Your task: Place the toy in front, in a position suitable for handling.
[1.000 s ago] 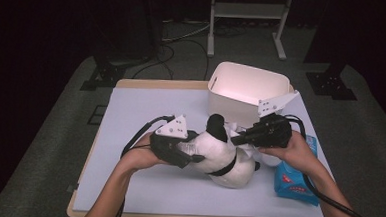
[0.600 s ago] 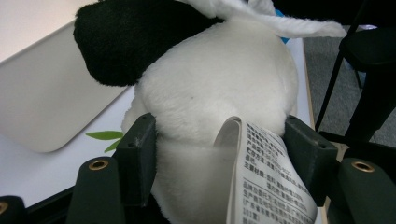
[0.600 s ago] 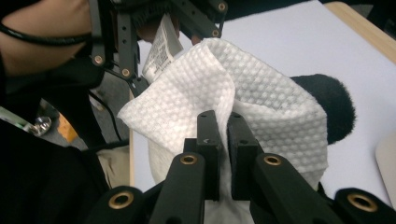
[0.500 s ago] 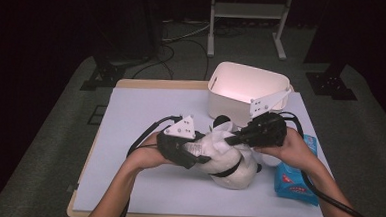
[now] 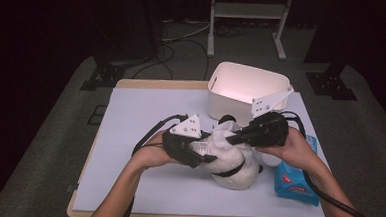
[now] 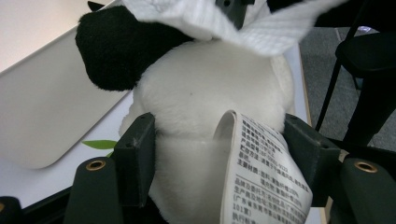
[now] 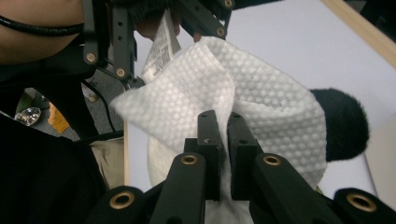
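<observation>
Bin (image 5: 242, 86) on the bench (image 5: 146, 111) we see bare inside, while left gripper (image 5: 198, 156) jaws clasp the plush panda (image 5: 235, 163) and right gripper (image 5: 232, 139) jaws pinch the white wipe (image 7: 261, 107).

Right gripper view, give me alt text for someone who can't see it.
The right gripper is shut on a white dimpled wipe draped over a black-and-white plush toy. Beyond, the left gripper sits by the toy's printed tag.

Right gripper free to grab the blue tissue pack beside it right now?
Probably not as is: the right gripper is shut on a white wipe over the plush panda. The tissue pack lies unobstructed by that wrist, once the wipe is released.
</observation>
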